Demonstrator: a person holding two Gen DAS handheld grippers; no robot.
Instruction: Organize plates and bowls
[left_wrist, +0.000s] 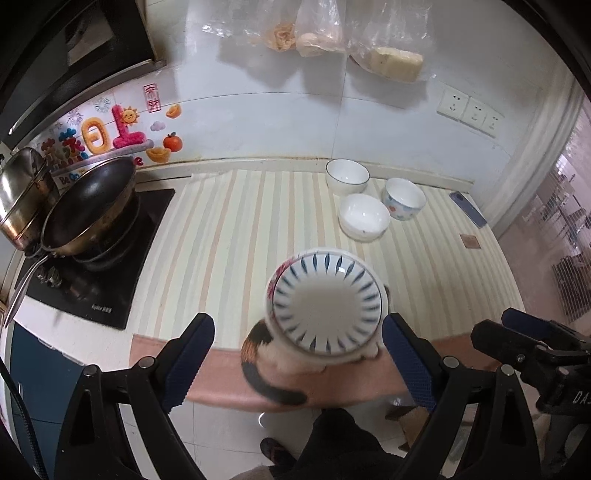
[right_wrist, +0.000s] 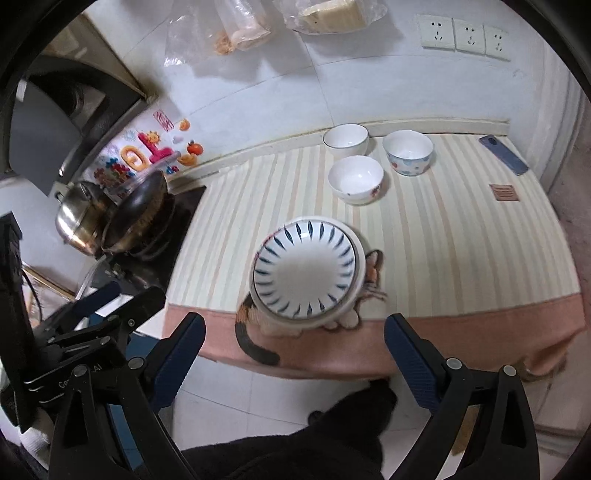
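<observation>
A stack of plates, a blue-rayed plate (left_wrist: 327, 306) (right_wrist: 306, 273) on top of a white one (right_wrist: 360, 266), sits near the counter's front edge on a striped cloth. Three bowls stand behind it: a blue-rimmed white bowl (left_wrist: 347, 175) (right_wrist: 346, 138), a plain white bowl (left_wrist: 364, 216) (right_wrist: 355, 179) and a dotted bowl (left_wrist: 403, 197) (right_wrist: 407, 151). My left gripper (left_wrist: 297, 354) is open, its jaws either side of the plates, just in front. My right gripper (right_wrist: 295, 350) is open and empty, in front of the counter edge. It shows at the right of the left wrist view (left_wrist: 517, 339).
A black stove (left_wrist: 99, 258) with a dark wok (left_wrist: 88, 206) and a steel pot (left_wrist: 22, 192) is on the left. A phone (right_wrist: 503, 154) and a brown tag (right_wrist: 501, 192) lie at the right. Bags of food (left_wrist: 321, 33) hang on the wall, with sockets (right_wrist: 463, 35) to their right.
</observation>
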